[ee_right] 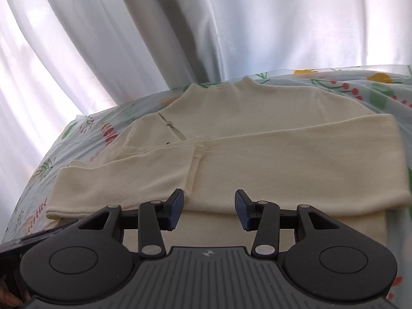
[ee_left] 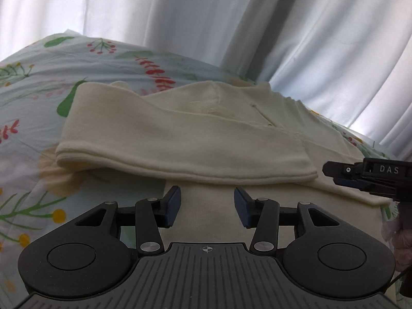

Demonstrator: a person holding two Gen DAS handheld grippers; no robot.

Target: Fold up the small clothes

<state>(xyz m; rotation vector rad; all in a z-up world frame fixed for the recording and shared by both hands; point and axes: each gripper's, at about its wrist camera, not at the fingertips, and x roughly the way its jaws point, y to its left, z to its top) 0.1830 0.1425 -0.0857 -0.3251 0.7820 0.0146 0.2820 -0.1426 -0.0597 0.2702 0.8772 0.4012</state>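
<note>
You are holding your left gripper (ee_left: 207, 203) over the near part of a small cream knit top (ee_left: 180, 134), which is lying flat on a bed under a pale blue sheet printed with leaves and berries (ee_left: 33, 82). Its blue-padded fingers (ee_left: 173, 202) are standing partly apart with nothing between them, hovering just short of the folded sleeve edge. Your right gripper (ee_right: 209, 207) is sitting over the same garment (ee_right: 257, 154), its fingers (ee_right: 242, 206) also gaping about halfway and gripping nothing. Both sleeves are lying crossed over the body of the top, one overlapping the other near the neckline slit. In the left wrist view, your right gripper (ee_left: 360, 177) is showing at the right edge, beside the garment. White curtains (ee_right: 180, 25) are hanging behind the bed.
</note>
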